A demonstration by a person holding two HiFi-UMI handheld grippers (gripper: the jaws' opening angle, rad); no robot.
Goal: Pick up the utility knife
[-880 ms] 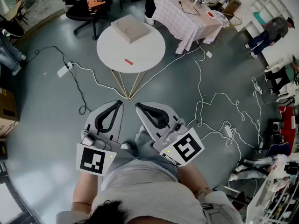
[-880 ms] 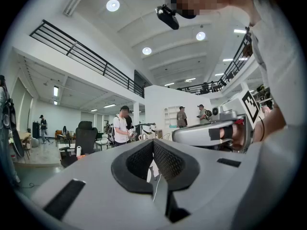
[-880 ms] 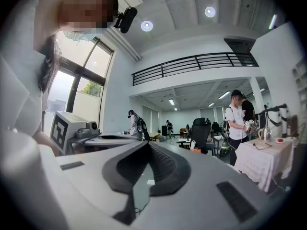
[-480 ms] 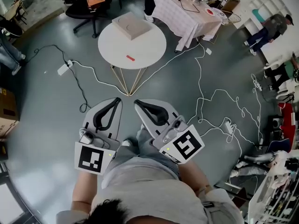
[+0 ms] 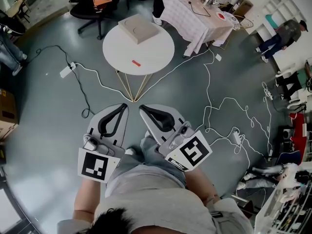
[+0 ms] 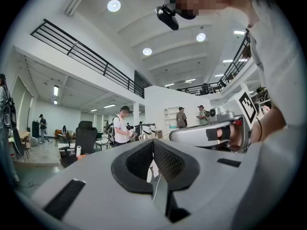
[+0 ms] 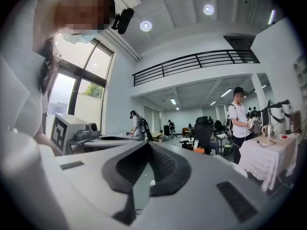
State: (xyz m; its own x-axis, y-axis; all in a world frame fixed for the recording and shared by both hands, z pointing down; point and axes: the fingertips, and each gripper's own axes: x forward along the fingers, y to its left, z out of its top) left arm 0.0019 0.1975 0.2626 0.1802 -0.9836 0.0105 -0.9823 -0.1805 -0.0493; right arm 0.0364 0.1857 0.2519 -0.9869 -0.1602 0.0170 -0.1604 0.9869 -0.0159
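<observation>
Utility knife (image 5: 136, 63), small, red, lies flat on round white table (image 5: 158, 50), well ahead of left gripper (image 5: 122, 107) and right gripper (image 5: 142, 109).

1. I can read no words, brand names or numbers in any of my views.
2. The only printed signs are black-and-white square markers, which are block patterns, not letters.
3. In the head view one marker faces up on the left cube (image 5: 99, 165), at the rear of the left gripper (image 5: 124, 107).
4. Another faces up on the right cube (image 5: 191, 151), behind the right gripper (image 5: 143, 109).
5. Each gripper view catches the other gripper's marker at an angle.
</observation>
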